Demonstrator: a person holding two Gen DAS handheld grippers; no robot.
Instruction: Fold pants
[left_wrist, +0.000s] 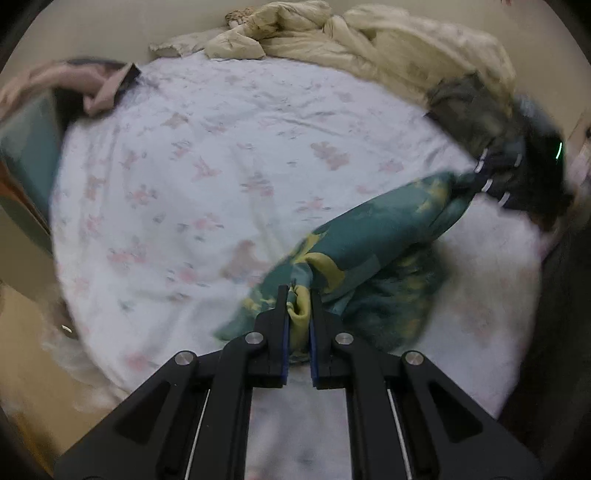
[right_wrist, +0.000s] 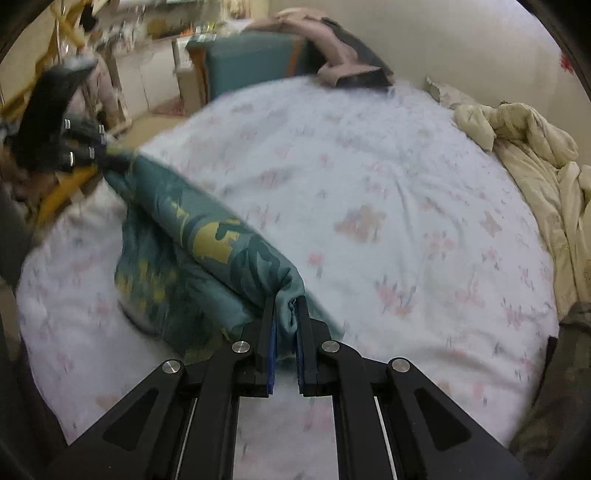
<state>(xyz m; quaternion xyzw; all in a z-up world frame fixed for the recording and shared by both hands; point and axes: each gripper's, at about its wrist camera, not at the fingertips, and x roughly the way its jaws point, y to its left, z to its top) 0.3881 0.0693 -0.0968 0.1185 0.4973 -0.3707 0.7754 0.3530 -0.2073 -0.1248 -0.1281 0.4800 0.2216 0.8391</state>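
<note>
Above the bed (left_wrist: 221, 155), pants (left_wrist: 369, 236) hang stretched between both tools. Left gripper (left_wrist: 299, 321) pinches one end, right gripper (right_wrist: 286, 317) the other; lower part drags on sheet. Step: lift and spread. Next: lay flat, edges aligned, before folding.

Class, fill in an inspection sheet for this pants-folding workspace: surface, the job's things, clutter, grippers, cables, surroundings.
Surface: bed sheet, white with pink flowers, wrinkled.
Job's things: pants, teal with yellow pattern, stretched between both grippers, lower part sagging to the sheet.
Clutter: cream blanket bunched at the far edge; pink cloth over a teal chair.
Grippers: left gripper shut on the pants; right gripper shut on the pants.
Cables: nothing seen.
Surroundings: cream wall; shelves, blurred.
</note>
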